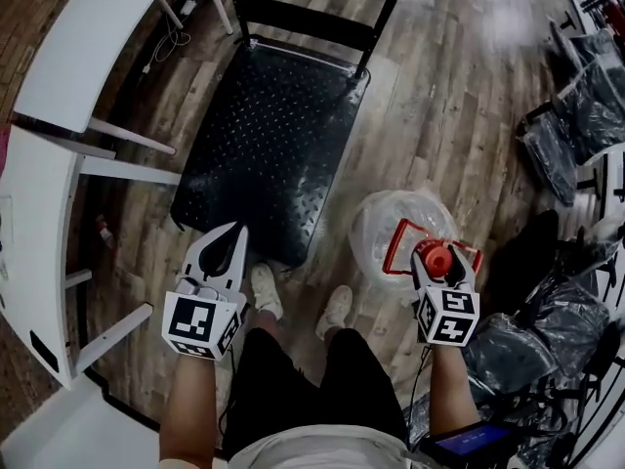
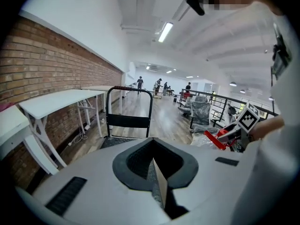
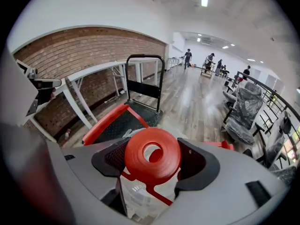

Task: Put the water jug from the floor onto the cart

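Head view dim, dark vignette at corners, glare patch on wood floor [image 1: 508, 13] top right, gripper views brighter, lit by ceiling strip lights [image 2: 165, 32], strong fisheye bend, black corners, near foreground slightly soft.

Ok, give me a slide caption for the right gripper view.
Right gripper clamped on the red cap of the water jug, black cart just ahead.

clear plastic water jug [image 1: 386, 225] neck hidden by right hand-held gripper [image 1: 441, 260]; black metal cart [image 1: 273, 135] handle top cropped; far people [image 3: 188, 57] tiny.
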`<state>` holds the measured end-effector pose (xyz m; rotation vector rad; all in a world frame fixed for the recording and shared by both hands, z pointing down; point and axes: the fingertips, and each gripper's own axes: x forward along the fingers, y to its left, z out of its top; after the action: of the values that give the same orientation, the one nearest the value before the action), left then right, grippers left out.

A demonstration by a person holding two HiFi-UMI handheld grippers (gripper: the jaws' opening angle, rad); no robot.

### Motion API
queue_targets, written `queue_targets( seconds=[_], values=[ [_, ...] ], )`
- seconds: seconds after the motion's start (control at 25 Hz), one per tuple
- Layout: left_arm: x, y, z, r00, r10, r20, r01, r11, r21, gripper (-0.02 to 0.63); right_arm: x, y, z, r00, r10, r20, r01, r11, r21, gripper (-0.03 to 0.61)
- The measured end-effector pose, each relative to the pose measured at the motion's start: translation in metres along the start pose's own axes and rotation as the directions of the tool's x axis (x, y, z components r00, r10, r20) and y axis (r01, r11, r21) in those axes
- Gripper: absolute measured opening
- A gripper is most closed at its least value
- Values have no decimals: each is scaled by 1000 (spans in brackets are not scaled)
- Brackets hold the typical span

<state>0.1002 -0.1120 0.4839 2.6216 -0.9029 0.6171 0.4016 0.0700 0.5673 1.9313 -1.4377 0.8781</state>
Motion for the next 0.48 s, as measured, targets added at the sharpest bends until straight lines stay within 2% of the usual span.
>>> queue_targets(
  seconds=[0.28,0.48],
  values=[
    [-55,59,-14,991,136,15,-135,989,-65,-2,14,72,48,993,117,22,-114,989,-98,314],
    [-99,99,-40,970,243,-7,-242,961,-137,-2,36,145,79,972,236,11,-230,954,-195,314]
  ],
)
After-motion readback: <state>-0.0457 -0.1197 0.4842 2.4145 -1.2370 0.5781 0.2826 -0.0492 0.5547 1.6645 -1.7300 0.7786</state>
